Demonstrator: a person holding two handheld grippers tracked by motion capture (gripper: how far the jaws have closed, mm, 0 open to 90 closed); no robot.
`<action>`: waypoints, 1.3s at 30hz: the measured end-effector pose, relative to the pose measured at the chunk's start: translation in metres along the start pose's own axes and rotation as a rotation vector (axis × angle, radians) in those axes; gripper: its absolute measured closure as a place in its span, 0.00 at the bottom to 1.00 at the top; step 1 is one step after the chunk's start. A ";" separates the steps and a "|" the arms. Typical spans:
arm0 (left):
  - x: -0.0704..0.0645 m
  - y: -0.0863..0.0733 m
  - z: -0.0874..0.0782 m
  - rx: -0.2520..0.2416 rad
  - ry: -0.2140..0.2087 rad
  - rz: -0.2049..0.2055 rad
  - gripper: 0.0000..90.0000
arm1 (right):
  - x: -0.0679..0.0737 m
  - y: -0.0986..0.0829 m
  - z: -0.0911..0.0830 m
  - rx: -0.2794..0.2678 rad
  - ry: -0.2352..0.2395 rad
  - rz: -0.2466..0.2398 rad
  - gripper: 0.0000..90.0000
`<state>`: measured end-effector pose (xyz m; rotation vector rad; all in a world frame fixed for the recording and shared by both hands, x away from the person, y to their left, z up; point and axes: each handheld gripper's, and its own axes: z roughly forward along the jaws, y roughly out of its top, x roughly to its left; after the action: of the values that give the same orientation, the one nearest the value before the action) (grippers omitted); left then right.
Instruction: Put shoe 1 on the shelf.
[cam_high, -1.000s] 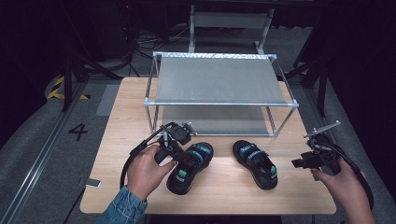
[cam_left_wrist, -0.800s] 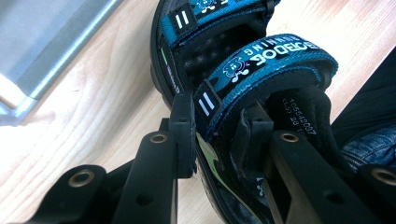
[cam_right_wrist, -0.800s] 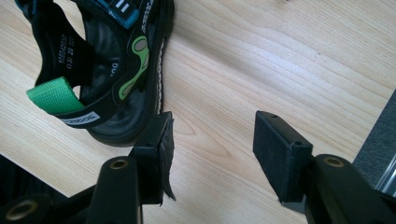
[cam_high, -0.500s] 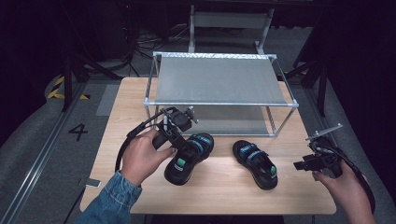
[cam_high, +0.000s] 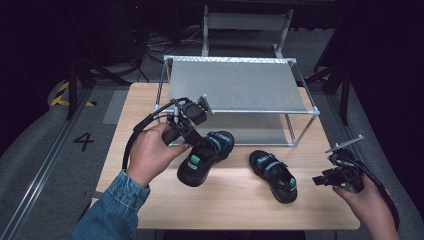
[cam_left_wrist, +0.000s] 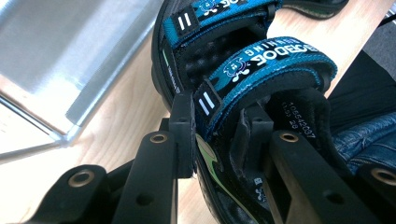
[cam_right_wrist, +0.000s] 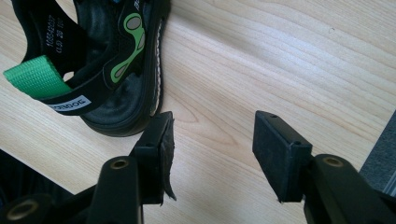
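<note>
Left gripper (cam_high: 197, 145) is clamped on the side wall of the left sandal (cam_high: 205, 156), tilting it off the table (cam_high: 235, 200), likely for shelving on the rack (cam_high: 235, 85). Right gripper (cam_right_wrist: 212, 140) stands open beside the right sandal (cam_right_wrist: 107, 60), ready

Blue denim sleeve (cam_high: 112, 205) on the left forearm, cuff turned at the wrist. Black left gripper (cam_left_wrist: 217, 135) with matte jaws, brass-ringed screw holes, thick black looped cable (cam_high: 134, 140), small grey plate on top. Black right gripper (cam_right_wrist: 212, 140) with rectangular rubber pads (cam_right_wrist: 280, 147), one frayed at the edge; grey plate too.
</note>
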<state>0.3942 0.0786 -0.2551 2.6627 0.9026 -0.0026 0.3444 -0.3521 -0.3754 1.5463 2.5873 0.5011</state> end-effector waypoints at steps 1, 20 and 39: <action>0.001 0.002 -0.003 0.000 0.005 0.005 0.80 | 0.000 0.000 0.000 0.000 0.001 0.000 0.54; -0.001 0.026 -0.049 -0.081 0.029 -0.017 0.81 | 0.000 -0.005 -0.001 0.003 0.001 0.012 0.54; 0.023 0.070 -0.071 -0.109 0.072 -0.069 0.81 | -0.003 -0.017 -0.003 0.008 -0.006 0.033 0.54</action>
<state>0.4463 0.0616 -0.1693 2.5442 0.9872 0.1233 0.3310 -0.3629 -0.3778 1.5933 2.5664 0.4885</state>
